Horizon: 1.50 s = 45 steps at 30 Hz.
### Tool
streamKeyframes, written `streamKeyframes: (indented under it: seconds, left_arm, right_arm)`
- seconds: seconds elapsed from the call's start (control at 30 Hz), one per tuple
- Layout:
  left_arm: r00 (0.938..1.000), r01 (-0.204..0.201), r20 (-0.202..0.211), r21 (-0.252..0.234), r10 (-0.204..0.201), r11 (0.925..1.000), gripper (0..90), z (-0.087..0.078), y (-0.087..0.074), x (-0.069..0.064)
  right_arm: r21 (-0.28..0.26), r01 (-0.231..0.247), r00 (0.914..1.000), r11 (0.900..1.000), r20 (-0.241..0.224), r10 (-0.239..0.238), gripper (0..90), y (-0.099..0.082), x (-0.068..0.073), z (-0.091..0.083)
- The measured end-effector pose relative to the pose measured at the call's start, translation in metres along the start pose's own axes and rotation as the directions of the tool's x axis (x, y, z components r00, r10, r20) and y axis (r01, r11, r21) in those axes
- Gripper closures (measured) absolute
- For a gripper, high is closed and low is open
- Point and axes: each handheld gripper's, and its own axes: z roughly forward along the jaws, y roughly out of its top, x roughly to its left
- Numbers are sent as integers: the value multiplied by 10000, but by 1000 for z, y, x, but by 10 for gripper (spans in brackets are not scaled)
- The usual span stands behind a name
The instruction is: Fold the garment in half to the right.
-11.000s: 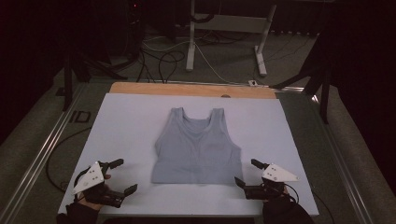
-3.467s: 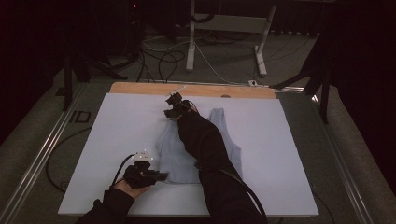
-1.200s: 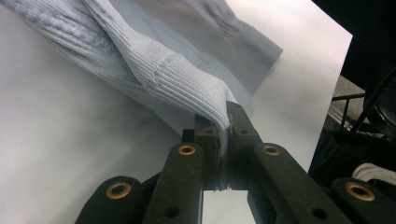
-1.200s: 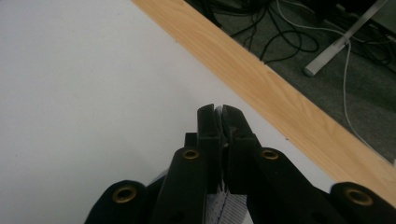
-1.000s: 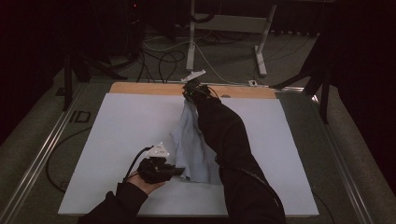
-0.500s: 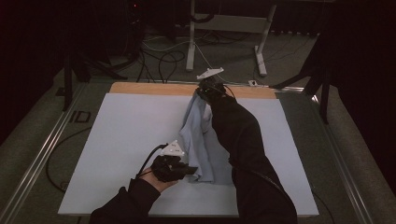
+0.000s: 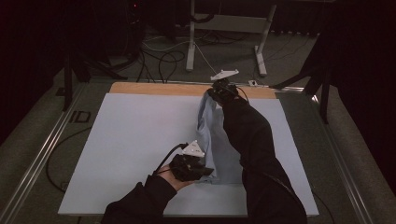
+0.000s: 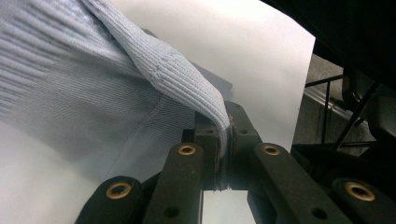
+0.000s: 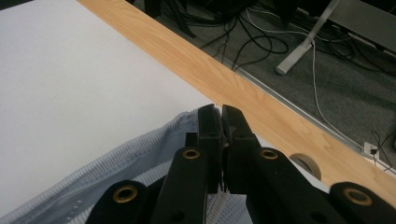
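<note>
In the high view, a pale blue ribbed top [image 7: 212, 140] was seen lying folded lengthwise on the white table cover [image 7: 130, 140], right of the middle, stretched from the near edge toward the far wooden edge of the table [image 7: 154, 88]. The left gripper [image 7: 201, 171] was held at the garment's near corner, in a hand [image 7: 180, 175] coming from the bottom of the view. The right gripper [image 7: 219, 91] was reached out over the far end of the garment, close to the wooden strip, with the dark sleeve [image 7: 254, 149] laid across the cloth.

In the left gripper view, the jaws of the left gripper [image 8: 224, 154] were seen pressed together on a thick ribbed hem of the top [image 8: 173, 79], the fabric rising from between them and spreading over the white surface [image 8: 243, 46].

In the right gripper view, the jaws of the right gripper [image 9: 220, 123] were seen brought nearly together, with the edge of the top [image 9: 140, 149] running up to them from the left. Cloth appeared to be caught between them, though the grip itself was largely hidden. Beyond lay the wooden edge [image 9: 224, 79] and cables on the floor [image 9: 261, 42].
</note>
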Motion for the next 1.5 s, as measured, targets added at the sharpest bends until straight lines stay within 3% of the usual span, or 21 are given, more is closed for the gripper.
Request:
streamKeyframes:
  seconds: [0.43, 0.8, 1.4, 1.5]
  left_arm:
    - [10000, -52, 54, 352, 50, 9994, 862, 35, 7, -6]
    - [9998, -140, -155, 793, 153, 9968, 862, 63, 10, -8]
    - [9992, 344, -218, 1051, -323, 9939, 862, 92, 10, -4]
    - [9993, 334, -213, 1084, -313, 9935, 861, 96, 11, -4]
  right_arm:
    - [47, -397, 9990, 9992, -216, 398, 877, -29, -17, 8]
    - [97, -619, 9974, 9980, -373, 622, 876, -42, -25, 17]
    - [430, -1187, 9893, 9920, -808, 1218, 862, -72, -34, 42]
    - [603, -1013, 9918, 9930, -725, 1056, 817, -72, -36, 39]
